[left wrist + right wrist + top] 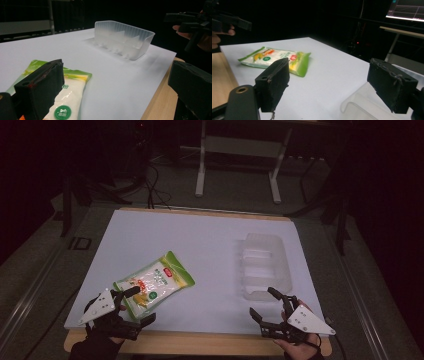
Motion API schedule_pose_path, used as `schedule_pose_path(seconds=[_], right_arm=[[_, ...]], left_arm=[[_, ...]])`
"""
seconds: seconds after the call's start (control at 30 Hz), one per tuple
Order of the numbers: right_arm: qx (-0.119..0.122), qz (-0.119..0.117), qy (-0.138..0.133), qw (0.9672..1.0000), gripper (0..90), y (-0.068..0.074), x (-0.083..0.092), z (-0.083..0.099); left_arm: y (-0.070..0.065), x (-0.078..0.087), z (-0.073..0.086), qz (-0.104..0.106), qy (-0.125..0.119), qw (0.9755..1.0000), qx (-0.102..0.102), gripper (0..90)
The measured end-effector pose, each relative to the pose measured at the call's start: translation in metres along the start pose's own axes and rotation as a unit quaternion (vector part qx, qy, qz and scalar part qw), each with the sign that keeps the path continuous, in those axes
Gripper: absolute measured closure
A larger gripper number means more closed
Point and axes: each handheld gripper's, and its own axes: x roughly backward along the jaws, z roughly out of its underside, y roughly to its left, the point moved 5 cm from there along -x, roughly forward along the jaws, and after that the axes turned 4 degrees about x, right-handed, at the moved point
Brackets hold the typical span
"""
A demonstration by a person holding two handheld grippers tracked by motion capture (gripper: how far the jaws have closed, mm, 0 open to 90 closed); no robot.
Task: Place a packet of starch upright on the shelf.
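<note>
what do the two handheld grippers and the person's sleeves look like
Both the left gripper and the right gripper are black, each with two blocky fingers and a pale grey three-cornered plate on top, dotted with small holes. The right fingers look scuffed. At the left wrist a dark sleeve shows.

Each black, two-jawed hand-held gripper, left (137, 306) and right (266, 304), carries a grey three-cornered plate with small dark screws; the jaws are blocky, matte and scuffed.

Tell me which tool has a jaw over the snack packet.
The left tool: one open jaw reaches over the green-and-white packet. The right tool gapes beside the clear tray.
</note>
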Motion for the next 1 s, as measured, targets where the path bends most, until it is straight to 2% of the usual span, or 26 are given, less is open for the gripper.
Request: schedule_pose_path(seconds=[0.13, 0.27, 0.33, 0.5, 0.67, 0.7, 0.83, 0.9, 1.0], right_arm=[[0.009, -0.003, 0.003, 1.0000, 17.3, 0.001, 0.000, -0.001], [0.017, -0.006, 0.001, 0.9998, 17.3, 0.003, 0.001, -0.003], [0.016, -0.012, 0.001, 0.9998, 17.3, 0.005, 0.001, -0.004], [0.015, -0.021, 0.002, 0.9997, 19.7, 0.009, 0.000, -0.004], [0.012, -0.025, 0.003, 0.9996, 21.9, 0.011, 0.000, -0.005], [0.005, -0.032, 0.000, 0.9995, 22.4, 0.012, 0.001, -0.006], [-0.006, -0.034, -0.010, 0.9993, 23.0, 0.013, 0.004, -0.010], [-0.015, -0.041, 0.006, 0.9990, 24.5, 0.013, 0.005, -0.009], [-0.024, -0.053, 0.012, 0.9982, 26.7, 0.014, 0.005, -0.008]], left_arm=[[0.003, 0.001, 0.000, -0.002, 0.003, 1.0000, 0.002, 0.9], [0.011, -0.004, 0.007, 0.006, 0.059, 0.9982, -0.005, 1.0], [0.013, -0.005, 0.008, 0.011, 0.065, 0.9978, 0.001, 1.0], [0.016, -0.007, -0.004, 0.023, 0.065, 0.9976, 0.002, 1.0], [0.021, -0.009, -0.020, 0.020, 0.064, 0.9977, -0.003, 1.0], [0.025, -0.010, -0.028, 0.018, 0.063, 0.9979, -0.008, 1.0], [0.037, -0.015, -0.042, 0.009, 0.066, 0.9977, -0.012, 1.0], [0.045, -0.018, -0.049, 0.010, 0.065, 0.9978, -0.006, 1.0], [0.059, -0.025, -0.056, 0.007, 0.069, 0.9976, 0.001, 1.6]])
